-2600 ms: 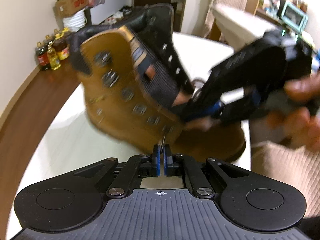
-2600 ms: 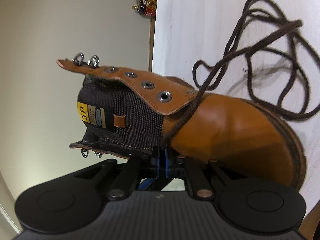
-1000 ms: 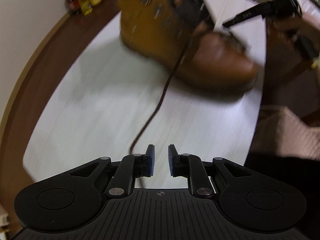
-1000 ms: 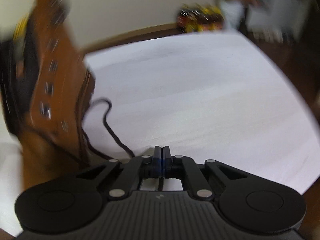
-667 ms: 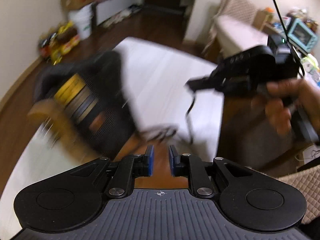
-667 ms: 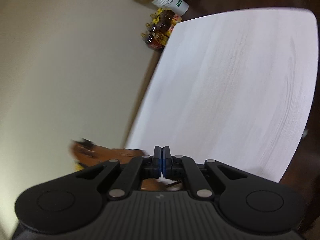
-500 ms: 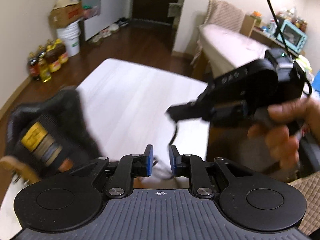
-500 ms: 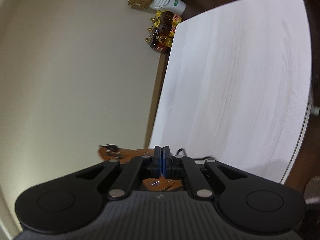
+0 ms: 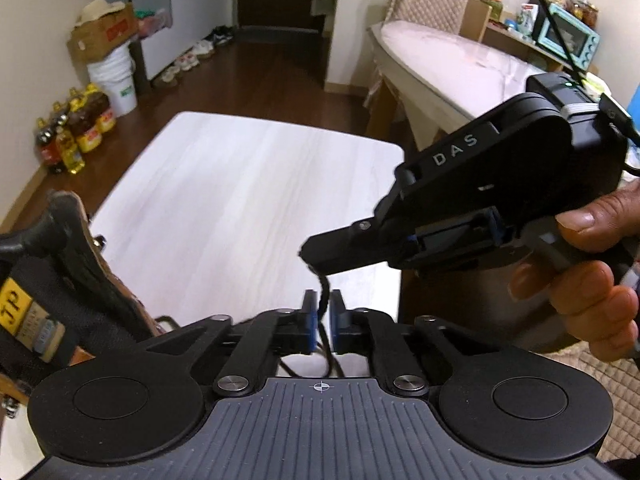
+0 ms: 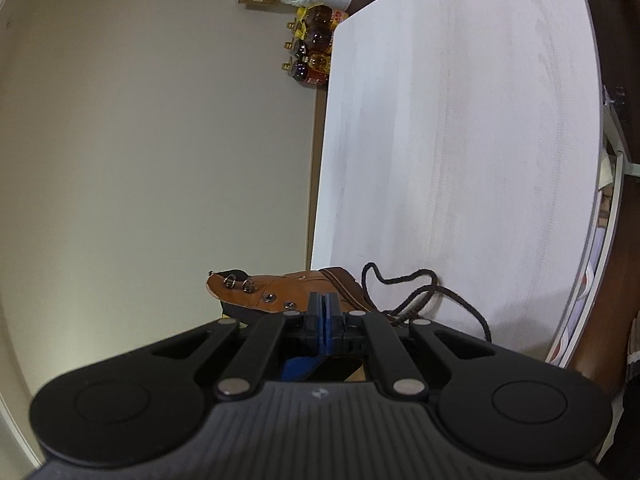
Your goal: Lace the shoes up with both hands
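Boot [image 9: 48,304] now leftward — table [image 9: 248,184] bare

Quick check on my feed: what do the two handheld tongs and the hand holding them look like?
Both tongs are matte black: ribbed grey-black deck, two round discs, silver pivot pins, blue pads. The left tongs carry a small crosshair mark. The right tongs have "DAS" in pale letters, a green light and a black cable. The bare right hand shows no sleeve.

A white table [image 9: 248,168] stands on dark wood floor [image 9: 276,76], with oil bottles [image 9: 76,132] against the beige wall [image 10: 152,128].
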The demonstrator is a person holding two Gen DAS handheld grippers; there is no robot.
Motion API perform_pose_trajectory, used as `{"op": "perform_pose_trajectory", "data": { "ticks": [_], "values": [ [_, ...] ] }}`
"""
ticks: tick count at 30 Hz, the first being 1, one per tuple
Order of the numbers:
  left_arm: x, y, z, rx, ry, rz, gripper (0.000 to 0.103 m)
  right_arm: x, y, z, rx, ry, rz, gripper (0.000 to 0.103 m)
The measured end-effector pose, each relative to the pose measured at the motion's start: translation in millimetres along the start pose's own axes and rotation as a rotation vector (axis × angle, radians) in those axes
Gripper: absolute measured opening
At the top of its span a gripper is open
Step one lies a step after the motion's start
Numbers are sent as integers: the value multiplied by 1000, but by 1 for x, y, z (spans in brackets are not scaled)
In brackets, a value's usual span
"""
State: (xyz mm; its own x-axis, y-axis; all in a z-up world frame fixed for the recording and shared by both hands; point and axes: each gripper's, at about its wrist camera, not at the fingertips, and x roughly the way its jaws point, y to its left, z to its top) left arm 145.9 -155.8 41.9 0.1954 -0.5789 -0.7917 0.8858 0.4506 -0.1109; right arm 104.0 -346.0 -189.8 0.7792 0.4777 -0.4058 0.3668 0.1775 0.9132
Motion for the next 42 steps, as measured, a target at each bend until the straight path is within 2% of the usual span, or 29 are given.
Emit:
{"op": "perform_pose_trajectory", "data": {
  "ticks": [8,10,12,14,17,18,20,23,32,36,39,42],
  "values": [
    [-10,18,-18,-3,30,38,3,0,4,-3,-54,66,-31,7],
    [-16,26,-22,-9,45,52,3,0,6,-4,-83,70,-55,14],
    [-23,35,-28,-2,75,71,4,4,10,-6,-142,71,-91,14],
    [-30,44,-32,12,106,87,4,15,22,-10,-254,89,-133,14],
    [-38,57,-32,33,136,112,4,39,52,-26,-527,120,-215,15],
    [-40,60,-32,37,142,112,4,48,62,-33,-622,129,-242,17],
    [-43,66,-30,46,157,113,4,58,71,-43,-727,144,-261,23],
    [-46,73,-27,62,169,113,4,85,88,-73,-962,165,-319,24],
    [-44,81,-27,104,217,90,4,116,90,-118,-1238,109,-434,24],
    [-35,74,-25,142,245,72,4,114,88,-120,-1262,54,-436,10],
    [-26,71,-23,176,271,70,4,110,84,-113,-1197,49,-399,9],
    [-14,66,-19,224,307,77,4,104,76,-95,-1076,49,-336,9]
  ]
}}
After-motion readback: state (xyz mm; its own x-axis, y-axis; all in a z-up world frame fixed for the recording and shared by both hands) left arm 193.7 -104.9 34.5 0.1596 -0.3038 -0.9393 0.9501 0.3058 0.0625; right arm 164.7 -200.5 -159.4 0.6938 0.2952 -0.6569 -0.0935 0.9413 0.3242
